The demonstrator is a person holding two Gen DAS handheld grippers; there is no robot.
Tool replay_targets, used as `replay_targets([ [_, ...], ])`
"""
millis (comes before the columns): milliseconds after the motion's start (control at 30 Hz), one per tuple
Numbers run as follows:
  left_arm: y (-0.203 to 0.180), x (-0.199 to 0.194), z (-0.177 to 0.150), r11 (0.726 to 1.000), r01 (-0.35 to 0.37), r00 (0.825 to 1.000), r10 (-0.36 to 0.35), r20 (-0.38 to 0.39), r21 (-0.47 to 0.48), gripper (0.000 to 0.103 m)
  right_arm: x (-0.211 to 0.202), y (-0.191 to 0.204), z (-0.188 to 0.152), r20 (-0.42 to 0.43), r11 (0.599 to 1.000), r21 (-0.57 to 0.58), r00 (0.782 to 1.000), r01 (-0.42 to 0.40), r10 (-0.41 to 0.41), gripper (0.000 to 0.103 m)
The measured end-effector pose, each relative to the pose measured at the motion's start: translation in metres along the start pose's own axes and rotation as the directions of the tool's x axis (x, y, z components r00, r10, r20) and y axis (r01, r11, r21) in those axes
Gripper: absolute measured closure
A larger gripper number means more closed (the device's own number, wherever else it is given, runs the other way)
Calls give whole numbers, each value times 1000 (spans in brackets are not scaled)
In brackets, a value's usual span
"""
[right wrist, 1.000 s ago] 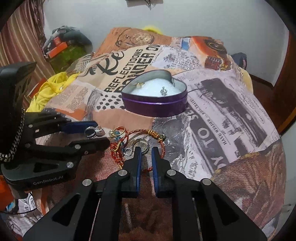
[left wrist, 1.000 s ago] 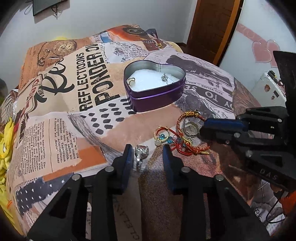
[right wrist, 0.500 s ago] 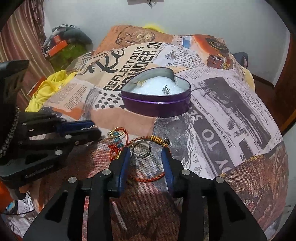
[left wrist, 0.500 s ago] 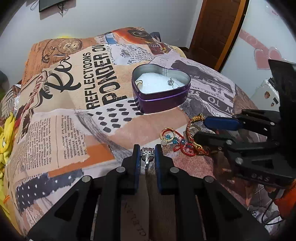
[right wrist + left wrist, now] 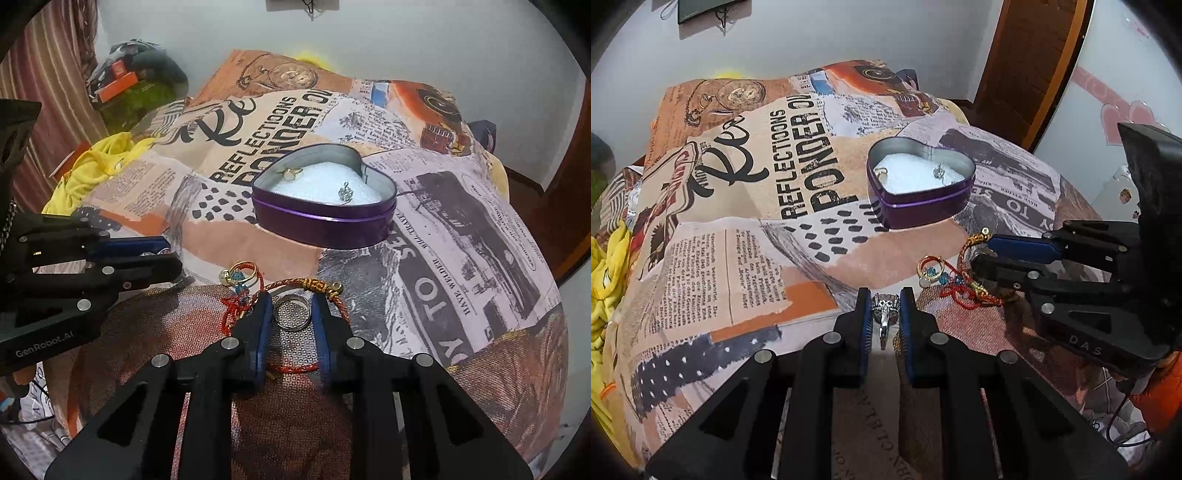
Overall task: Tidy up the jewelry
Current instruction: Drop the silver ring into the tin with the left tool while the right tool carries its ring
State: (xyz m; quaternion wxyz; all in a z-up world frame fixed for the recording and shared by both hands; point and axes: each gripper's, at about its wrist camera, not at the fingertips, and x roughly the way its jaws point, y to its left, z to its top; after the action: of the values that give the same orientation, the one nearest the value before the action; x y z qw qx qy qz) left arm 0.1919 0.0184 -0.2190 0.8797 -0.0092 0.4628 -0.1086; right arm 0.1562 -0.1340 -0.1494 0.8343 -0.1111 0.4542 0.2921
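My left gripper (image 5: 882, 295) is shut on a silver ring with a clear stone (image 5: 884, 303), low over the printed bedspread (image 5: 738, 192). My right gripper (image 5: 291, 300) is closing its jaws around a plain silver band (image 5: 291, 325), and both pads touch it. The band lies inside a red and gold cord bracelet (image 5: 314, 284). A gold ring with blue beads (image 5: 240, 272) lies just to the left. Farther back stands an open purple heart tin (image 5: 325, 225) with white padding, a gold ring (image 5: 291, 171) and a silver pendant (image 5: 345, 192).
A yellow cloth (image 5: 99, 162) lies off the bedspread's left side, with clutter (image 5: 136, 81) behind it. A wooden door (image 5: 1027, 66) stands at the back right. The bedspread drops away at its right edge (image 5: 546, 295).
My left jaws went from apart to shut on the stone ring. My right jaws opened from nearly shut, then narrowed around the silver band.
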Motion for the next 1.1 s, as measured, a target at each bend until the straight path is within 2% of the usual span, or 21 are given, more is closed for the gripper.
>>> replay_targets([
  [667, -14, -38, 52, 1000, 6, 988, -11, 154, 29, 89, -52, -18, 35, 176, 998, 45, 984, 33, -40, 83],
  [1100, -12, -24, 82, 999, 16, 984, -24, 174, 43, 89, -46, -32, 59, 214, 998, 49, 976, 33, -43, 83],
])
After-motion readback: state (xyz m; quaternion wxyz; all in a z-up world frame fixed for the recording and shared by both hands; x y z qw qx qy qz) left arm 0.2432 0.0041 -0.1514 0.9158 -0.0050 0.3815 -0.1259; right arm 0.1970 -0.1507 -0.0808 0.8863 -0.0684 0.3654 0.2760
